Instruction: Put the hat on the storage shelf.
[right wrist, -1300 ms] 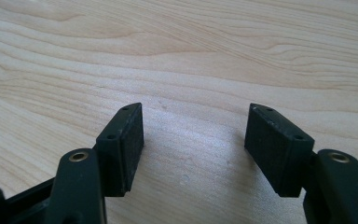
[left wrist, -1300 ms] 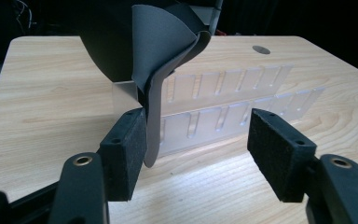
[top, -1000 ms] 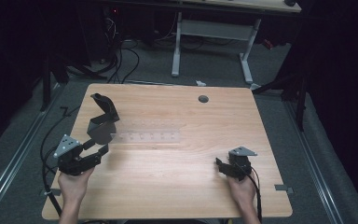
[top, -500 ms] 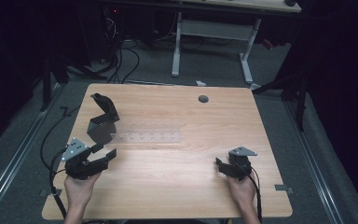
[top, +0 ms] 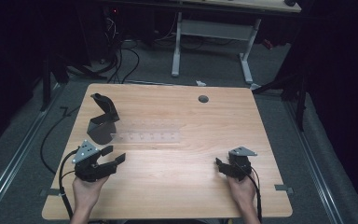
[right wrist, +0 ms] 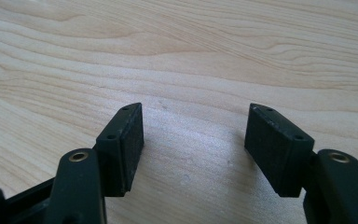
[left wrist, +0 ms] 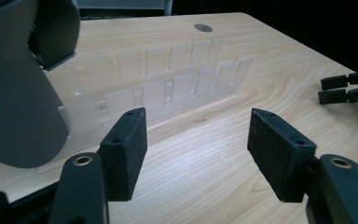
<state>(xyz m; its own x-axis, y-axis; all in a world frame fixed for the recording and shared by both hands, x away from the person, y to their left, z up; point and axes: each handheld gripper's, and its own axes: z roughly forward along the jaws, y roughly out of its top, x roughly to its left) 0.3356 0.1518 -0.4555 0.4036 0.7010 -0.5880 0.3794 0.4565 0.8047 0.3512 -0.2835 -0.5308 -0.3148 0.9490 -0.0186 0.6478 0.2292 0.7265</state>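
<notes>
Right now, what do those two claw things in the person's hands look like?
Both are black. The left gripper and right gripper each have two jaws with flat, rough black pads, brass-coloured pins, a grey three-cornered plate on top and a black cable. No sleeves show.

The right gripper [right wrist: 196, 149] is being held low over the wooden table [right wrist: 214, 51]. Its two black jaws are being kept wide apart, and nothing is being held between them. The rough black pads [right wrist: 272, 140] are being turned toward each other. Wavy wood lines are being shown across the tabletop.
</notes>
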